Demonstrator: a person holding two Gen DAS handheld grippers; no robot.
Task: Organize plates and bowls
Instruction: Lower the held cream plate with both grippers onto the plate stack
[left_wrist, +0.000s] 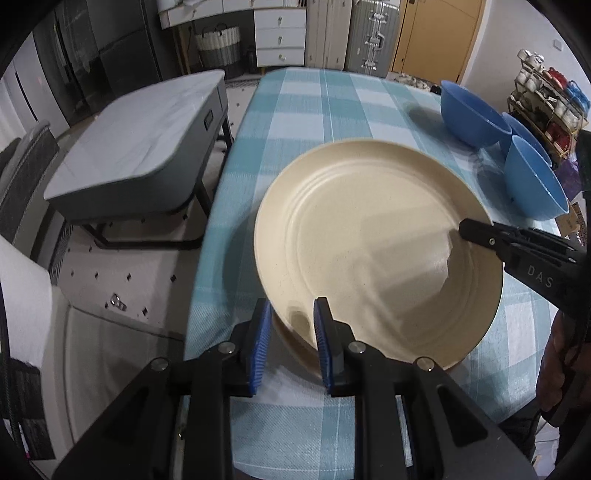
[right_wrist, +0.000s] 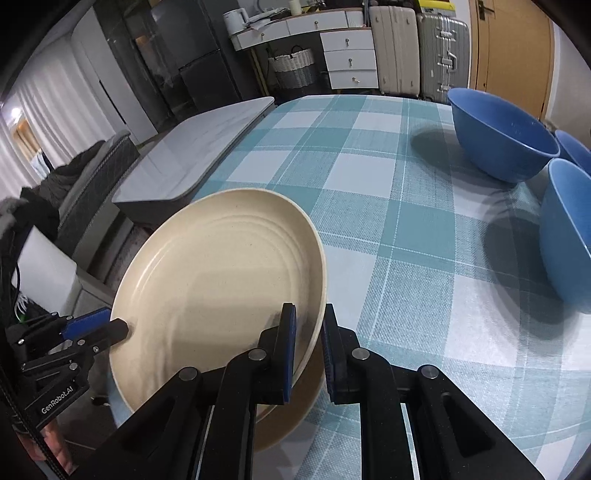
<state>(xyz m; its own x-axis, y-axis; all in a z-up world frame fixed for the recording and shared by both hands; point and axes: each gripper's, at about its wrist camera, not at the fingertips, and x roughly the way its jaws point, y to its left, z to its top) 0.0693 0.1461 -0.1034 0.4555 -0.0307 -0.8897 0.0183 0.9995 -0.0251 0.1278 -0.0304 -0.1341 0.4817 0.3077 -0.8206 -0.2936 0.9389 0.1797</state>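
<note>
A cream plate (left_wrist: 369, 251) is tilted over a second cream plate (left_wrist: 295, 347) that lies under it on the checked tablecloth; it also shows in the right wrist view (right_wrist: 214, 288), with the lower plate (right_wrist: 288, 417) beneath. My left gripper (left_wrist: 291, 343) straddles the near rim of the plates with a gap between its pads. My right gripper (right_wrist: 308, 350) has its pads around the upper plate's rim and seems to hold it; it also shows in the left wrist view (left_wrist: 476, 230). Three blue bowls (right_wrist: 502, 136) stand at the right.
The table (right_wrist: 369, 177) has a blue and white checked cloth. A grey low table (left_wrist: 140, 147) stands beyond the left edge. Drawers, a basket and suitcases (right_wrist: 417, 51) are at the back wall. A rack of cups (left_wrist: 543, 99) stands at the far right.
</note>
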